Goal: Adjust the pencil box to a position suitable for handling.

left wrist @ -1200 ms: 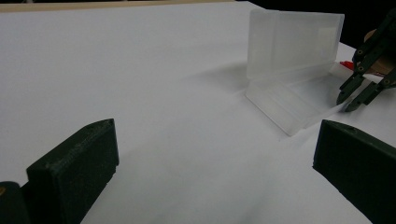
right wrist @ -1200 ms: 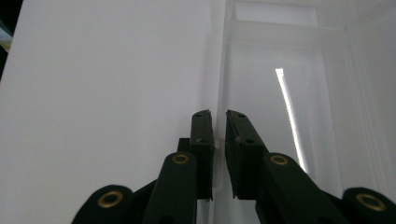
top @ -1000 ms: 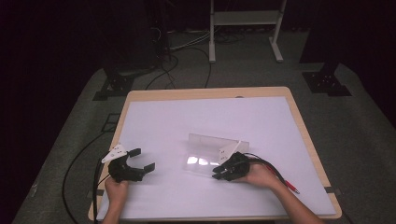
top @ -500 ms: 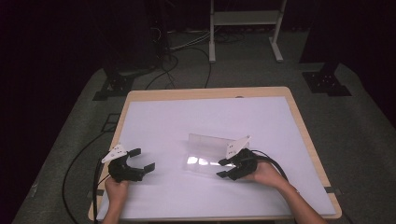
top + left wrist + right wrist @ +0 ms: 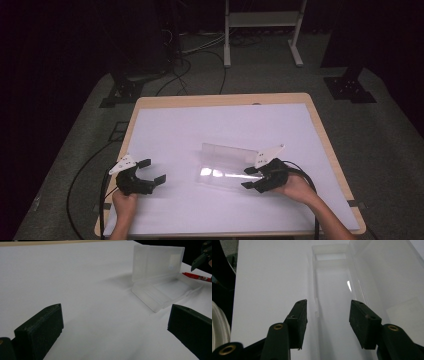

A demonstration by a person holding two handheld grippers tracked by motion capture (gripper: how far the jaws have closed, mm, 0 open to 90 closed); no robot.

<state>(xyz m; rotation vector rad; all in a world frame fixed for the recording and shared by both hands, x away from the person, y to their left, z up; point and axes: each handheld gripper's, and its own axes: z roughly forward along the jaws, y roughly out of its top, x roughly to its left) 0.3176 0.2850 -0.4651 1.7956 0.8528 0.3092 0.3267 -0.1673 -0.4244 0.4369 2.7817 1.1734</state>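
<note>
a clear plastic case (image 5: 227, 164) lies open on the white surface (image 5: 210, 125), toward its near right part, well in from every edge. its lid stands upright along the far side of the tray, and the shallow tray lies flat toward the person. in the left gripper view the case (image 5: 160, 277) shows the same way, lid up and tray flat, with a red pen (image 5: 196, 276) lying on the surface just beyond the tray's far end.

the right gripper (image 5: 254, 178) sits at the right end of the case, near the near right edge of the surface, pointing along the tray. its jaws have just been opening and now stand apart; in the right gripper view the right gripper (image 5: 328, 322) has the tray's near end between its jaws, with the pads off the plastic and nothing clamped. the upright lid rises at the right of that view.

the left gripper (image 5: 152, 171) rests near the near left corner of the surface, well apart from the case. its jaws are wide apart with only bare surface between them, as the left gripper view shows for the left gripper (image 5: 115, 330).
</note>
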